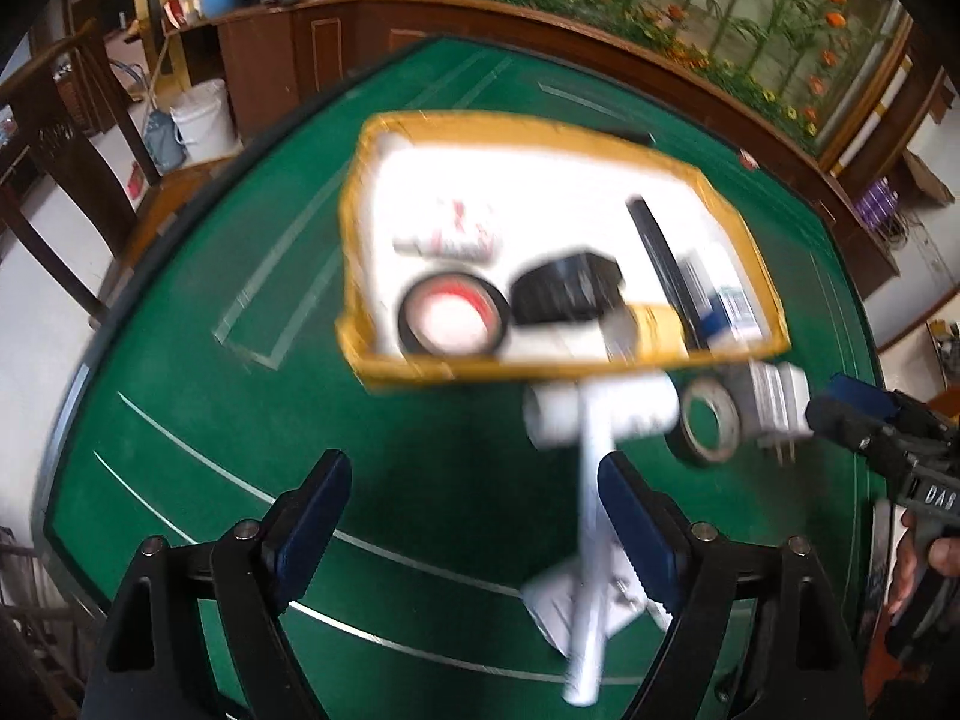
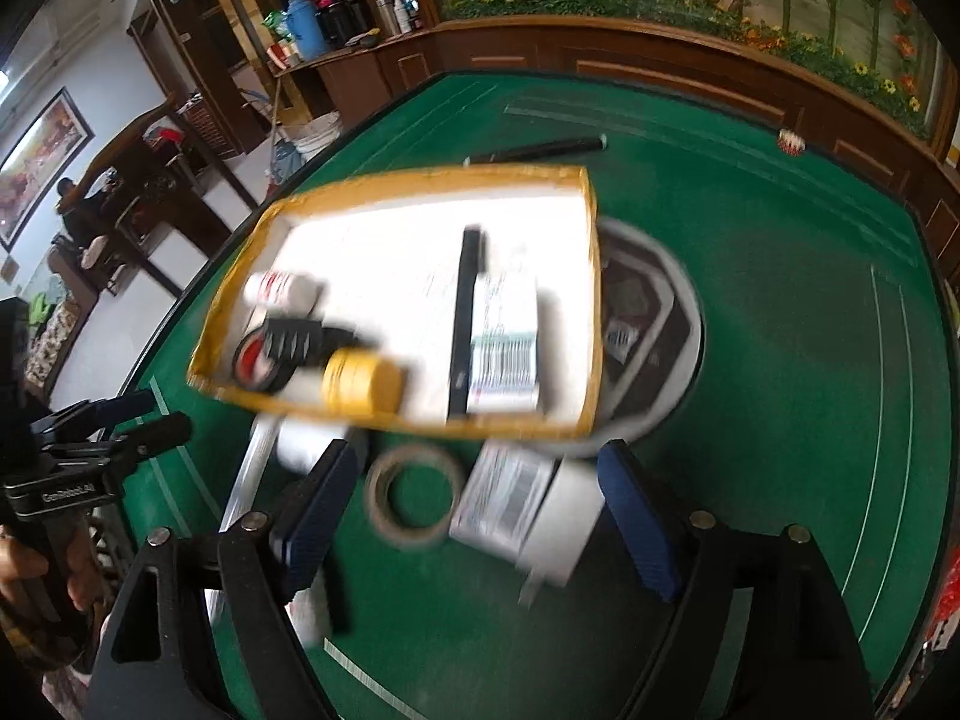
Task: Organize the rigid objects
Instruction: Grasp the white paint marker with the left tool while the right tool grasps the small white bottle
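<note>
Your left gripper (image 1: 474, 516): jaws spread wide over the green table (image 1: 240, 360), nothing between the pads.
Pipe (image 1: 591, 540): you see a white T-shaped piece lying on the felt, its stem running just beside your right-hand pad.
Tray (image 1: 540, 369): yellow-rimmed, white inside, just beyond the pipe.
In the tray: a black tape roll (image 1: 453, 321) with a red core, a white bottle (image 1: 447, 231), a black stick (image 1: 663, 264); the rest is blurred.
Outside it: a grey tape roll (image 1: 708, 429) near the pipe's crossbar.
Your right gripper (image 1: 840, 414): at the right edge, tips close to a white box (image 1: 774, 408).
</note>
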The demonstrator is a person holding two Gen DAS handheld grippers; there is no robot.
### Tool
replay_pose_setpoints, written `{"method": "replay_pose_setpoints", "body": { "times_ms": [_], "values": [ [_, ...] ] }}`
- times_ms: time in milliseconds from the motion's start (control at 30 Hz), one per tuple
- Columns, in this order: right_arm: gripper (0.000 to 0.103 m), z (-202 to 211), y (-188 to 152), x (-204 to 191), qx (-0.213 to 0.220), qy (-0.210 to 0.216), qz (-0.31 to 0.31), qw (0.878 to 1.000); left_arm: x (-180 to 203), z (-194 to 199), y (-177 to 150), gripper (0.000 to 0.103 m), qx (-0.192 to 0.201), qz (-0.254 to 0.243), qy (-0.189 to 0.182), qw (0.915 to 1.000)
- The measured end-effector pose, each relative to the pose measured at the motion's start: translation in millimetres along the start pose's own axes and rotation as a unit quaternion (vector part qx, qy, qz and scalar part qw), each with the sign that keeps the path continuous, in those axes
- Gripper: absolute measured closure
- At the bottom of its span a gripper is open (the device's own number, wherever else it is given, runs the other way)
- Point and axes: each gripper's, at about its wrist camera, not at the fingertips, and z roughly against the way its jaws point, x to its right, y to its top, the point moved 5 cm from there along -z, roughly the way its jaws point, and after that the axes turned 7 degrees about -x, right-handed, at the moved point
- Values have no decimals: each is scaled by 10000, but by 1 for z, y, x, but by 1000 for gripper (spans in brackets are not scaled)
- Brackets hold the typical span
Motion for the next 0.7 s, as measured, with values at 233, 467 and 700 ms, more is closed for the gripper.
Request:
{"method": "replay_pose_setpoints", "body": {
  "times_ms": [233,467,700],
  "values": [
    [22,-10,-41,-7,-345,108,45,9993,31,-23,-15,43,-479,-85,-208,9986],
    [55,-9,-58,-35,-547,315,584,9963,43,-33,-26,89,-630,-20,-388,9973],
    [62,-22,-63,-68,-797,758,830,9905,21,-4,-38,89,-313,296,-454,9980]
  ]
}}
